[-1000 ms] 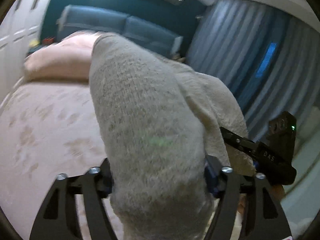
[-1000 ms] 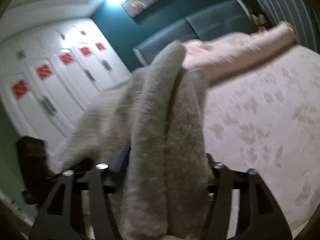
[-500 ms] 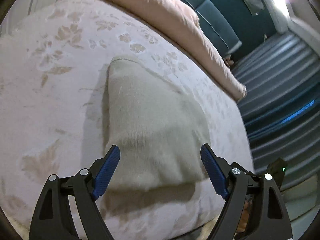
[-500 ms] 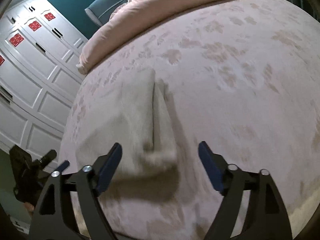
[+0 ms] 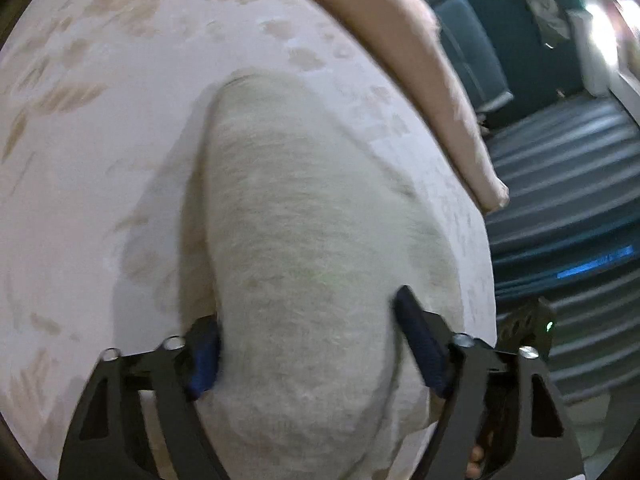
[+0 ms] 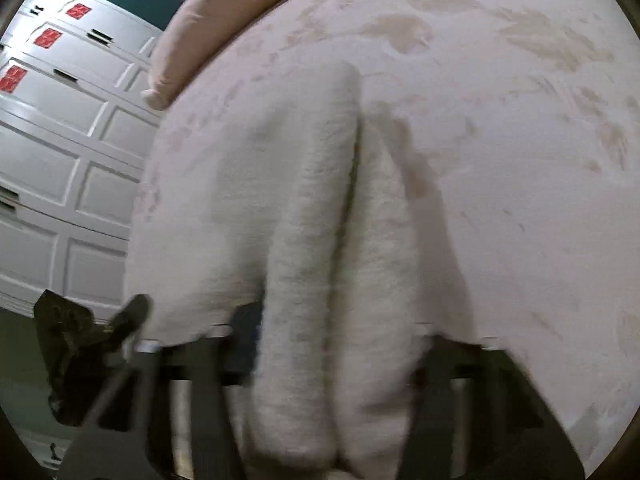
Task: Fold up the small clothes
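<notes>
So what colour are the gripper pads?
Blue pads on the left gripper, clearest in the left wrist view.

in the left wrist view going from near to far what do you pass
left gripper → beige knit garment → floral bedspread → pink pillow → blue headboard

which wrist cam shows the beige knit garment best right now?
Left wrist. The beige knit garment fills the frame centre, its far corner and left edge sharp enough to trace on the floral bedspread, between the left gripper fingers. The right wrist view shows it bunched in folds and motion-blurred, with the right gripper smeared.
</notes>
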Demonstrator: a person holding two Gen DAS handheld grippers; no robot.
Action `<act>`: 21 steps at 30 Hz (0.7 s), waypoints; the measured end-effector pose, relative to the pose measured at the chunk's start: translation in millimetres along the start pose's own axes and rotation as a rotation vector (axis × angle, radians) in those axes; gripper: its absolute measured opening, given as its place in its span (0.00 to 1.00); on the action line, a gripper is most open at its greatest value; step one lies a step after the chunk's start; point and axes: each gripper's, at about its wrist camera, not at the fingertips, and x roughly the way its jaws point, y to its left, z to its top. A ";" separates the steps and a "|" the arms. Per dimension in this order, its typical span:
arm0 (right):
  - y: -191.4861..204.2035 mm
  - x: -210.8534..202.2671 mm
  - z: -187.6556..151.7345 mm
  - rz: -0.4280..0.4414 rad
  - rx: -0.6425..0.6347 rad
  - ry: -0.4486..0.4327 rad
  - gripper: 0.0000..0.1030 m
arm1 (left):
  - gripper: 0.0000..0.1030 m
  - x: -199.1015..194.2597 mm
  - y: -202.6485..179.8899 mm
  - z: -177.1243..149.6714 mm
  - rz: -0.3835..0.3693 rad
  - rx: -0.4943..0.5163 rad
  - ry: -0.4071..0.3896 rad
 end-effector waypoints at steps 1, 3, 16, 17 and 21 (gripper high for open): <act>12.0 -10.4 1.6 0.005 -0.056 -0.028 0.31 | 0.56 0.6 -5.5 3.1 0.003 0.033 -0.009; 40.0 -39.6 2.4 0.051 -0.164 -0.111 0.30 | 0.54 -6.8 -27.4 9.8 -0.008 0.111 -0.042; -46.5 -53.1 13.4 -0.105 0.029 -0.172 0.42 | 0.53 7.5 -22.7 7.2 0.252 0.256 -0.104; -41.6 -66.9 9.1 -0.125 0.022 -0.203 0.42 | 0.53 -1.3 -23.5 3.4 0.254 0.253 -0.119; -1.2 -108.7 -20.1 -0.136 -0.134 -0.289 0.43 | 0.54 -29.7 -42.1 -20.4 0.286 0.298 -0.165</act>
